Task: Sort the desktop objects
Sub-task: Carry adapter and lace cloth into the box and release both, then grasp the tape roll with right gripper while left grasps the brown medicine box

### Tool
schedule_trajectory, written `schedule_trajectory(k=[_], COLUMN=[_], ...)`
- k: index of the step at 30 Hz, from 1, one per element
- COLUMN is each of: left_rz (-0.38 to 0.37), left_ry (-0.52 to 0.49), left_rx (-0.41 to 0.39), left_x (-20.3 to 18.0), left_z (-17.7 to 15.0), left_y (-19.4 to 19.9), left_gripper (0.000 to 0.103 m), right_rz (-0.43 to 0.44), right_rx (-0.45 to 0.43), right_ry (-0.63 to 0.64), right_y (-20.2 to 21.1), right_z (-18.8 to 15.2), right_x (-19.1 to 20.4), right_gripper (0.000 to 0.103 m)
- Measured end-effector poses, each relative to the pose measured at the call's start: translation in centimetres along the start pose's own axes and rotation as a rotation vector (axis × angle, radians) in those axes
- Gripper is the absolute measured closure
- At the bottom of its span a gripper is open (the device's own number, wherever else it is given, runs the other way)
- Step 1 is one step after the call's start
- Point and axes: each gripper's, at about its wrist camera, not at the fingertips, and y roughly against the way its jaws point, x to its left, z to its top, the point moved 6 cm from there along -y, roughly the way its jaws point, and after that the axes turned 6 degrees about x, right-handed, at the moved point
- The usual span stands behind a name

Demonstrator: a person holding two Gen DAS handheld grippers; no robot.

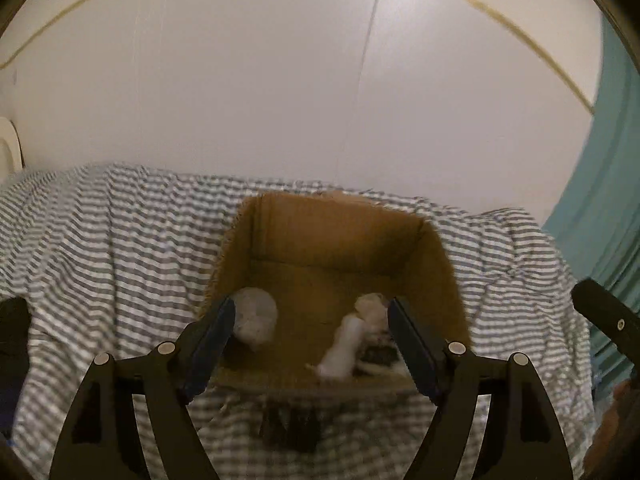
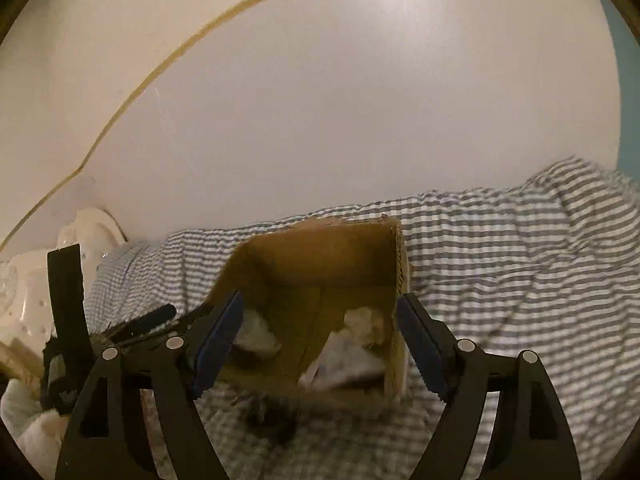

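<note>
**Both claws hanging open over the box**

The cardboard box (image 1: 320,240) is sitting on a striped cloth (image 1: 112,240), its mouth facing up, and both claws are looking down into it from the near side. The left gripper (image 1: 310,344) is spreading its jaws wide and gripping nothing; so is the right gripper (image 2: 320,344). Neither is touching the box or anything inside it.

Inside the box, a pale round lump (image 1: 256,320) is lying at the near left, just beyond the left gripper's left finger. A white elongated thing (image 1: 342,350) is lying at the near right, leaning against a cream, crumpled mass (image 1: 370,308); its long axis is running from near-left to far-right, slanting across the line between the left gripper's fingers. Blur is hiding what these things are.

On the cloth just in front of the box's near wall, a dark smudged object (image 1: 290,424) is lying below and between the left gripper's fingers; the right view is showing it too, low and a little left of center. It is probably the next thing to be sorted, though the blur is leaving that uncertain. It is lying nearer than the box, so either claw would be needing to draw back and dip down. The left one seems better centered over it.

At the right view's left edge, white things (image 2: 92,232) and dark straps (image 2: 66,300) are crowding the cloth.
</note>
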Motion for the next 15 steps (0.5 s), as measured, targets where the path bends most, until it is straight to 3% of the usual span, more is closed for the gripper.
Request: schedule_trajectory(k=[4, 6, 9, 13, 15], left_rz=[-0.011, -0.004, -0.011, -0.001, -0.057], left_ry=[-0.031, -0.05, -0.084, -0.126, -0.105], left_rx=[-0.006, 0.008, 0.014, 0.079, 0.127], left_x=[0.4, 1.3, 2.0, 4.2, 5.4], left_z=[-1.3, -3.0, -5.9, -11.9, -15.5], left_y=[6.3, 8.5, 10.7, 11.1, 10.2], left_gripper=[0.019, 0.009, 0.009, 0.009, 0.009], right_rz=[-0.061, -0.036, 0.02, 0.011, 0.011], right_rx=[-0.005, 0.017, 0.052, 0.138, 0.205], right_ry=[0.054, 0.045, 0.061, 0.118, 0.124], right_y=[7.3, 9.3, 12.7, 12.8, 11.5], right_z=[-2.2, -3.6, -7.3, -12.7, -16.0], right_x=[2.2, 2.9, 4.9, 7.4, 7.8], right_gripper=[0.023, 0.022, 0.019, 0.018, 0.018])
